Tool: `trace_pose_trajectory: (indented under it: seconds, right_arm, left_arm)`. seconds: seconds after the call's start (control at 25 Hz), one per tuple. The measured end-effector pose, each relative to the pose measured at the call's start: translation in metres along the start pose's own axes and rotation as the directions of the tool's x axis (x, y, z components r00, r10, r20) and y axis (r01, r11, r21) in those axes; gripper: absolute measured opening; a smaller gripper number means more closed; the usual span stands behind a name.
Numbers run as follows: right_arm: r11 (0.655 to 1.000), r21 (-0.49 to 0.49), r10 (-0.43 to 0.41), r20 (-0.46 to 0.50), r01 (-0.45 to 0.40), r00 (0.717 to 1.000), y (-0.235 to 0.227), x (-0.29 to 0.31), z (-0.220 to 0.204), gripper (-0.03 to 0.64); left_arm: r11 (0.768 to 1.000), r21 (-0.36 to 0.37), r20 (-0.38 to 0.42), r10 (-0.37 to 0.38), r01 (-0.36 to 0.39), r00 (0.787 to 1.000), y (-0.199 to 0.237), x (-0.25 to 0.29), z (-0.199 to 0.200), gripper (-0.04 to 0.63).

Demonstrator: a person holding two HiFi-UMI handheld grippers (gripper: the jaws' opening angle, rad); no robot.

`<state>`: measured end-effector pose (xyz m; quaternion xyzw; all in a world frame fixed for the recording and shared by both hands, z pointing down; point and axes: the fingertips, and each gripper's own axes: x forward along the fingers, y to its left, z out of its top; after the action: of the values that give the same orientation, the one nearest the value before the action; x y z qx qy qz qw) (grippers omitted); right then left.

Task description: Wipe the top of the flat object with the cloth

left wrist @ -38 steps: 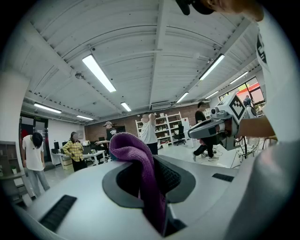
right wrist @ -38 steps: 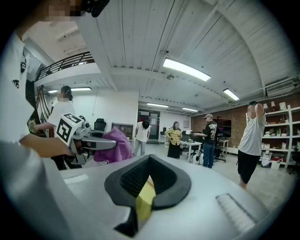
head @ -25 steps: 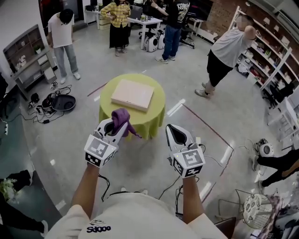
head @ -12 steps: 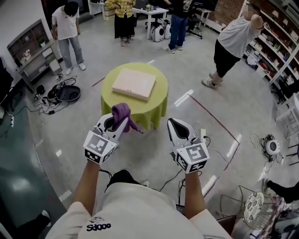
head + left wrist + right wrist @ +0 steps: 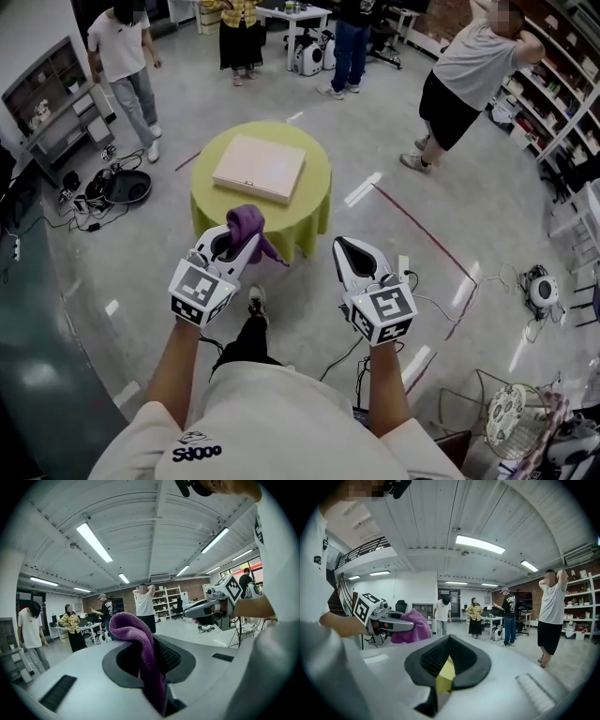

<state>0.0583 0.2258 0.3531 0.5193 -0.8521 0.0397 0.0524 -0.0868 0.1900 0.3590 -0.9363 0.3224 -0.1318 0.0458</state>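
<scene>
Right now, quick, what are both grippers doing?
Left gripper: closed on the purple cloth.
Right gripper: closed, holding nothing.

Counted: table [image 5: 311, 221], one, frame centre. Board [image 5: 259, 168], one. Cloth [image 5: 246, 225], one. Grippers, two: left gripper [image 5: 231, 247], right gripper [image 5: 345, 255], lower centre. People [image 5: 120, 47], four, upper left to upper right of frame.

Tail of cloth [image 5: 140, 639] buried between fingers [image 5: 169, 657]
</scene>
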Motion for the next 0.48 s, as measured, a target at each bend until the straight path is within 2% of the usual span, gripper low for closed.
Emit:
trace_pose_trajectory:
  seconds: [0.48]
  right_arm:
    - [0.998,0.008,-0.06,-0.015,0.06,0.998,-0.078,0.107,0.009,0.009]
  left_arm:
    - [0.999,-0.039,-0.005,-0.039,0.038,0.999,0.101,0.107,-0.018,0.055]
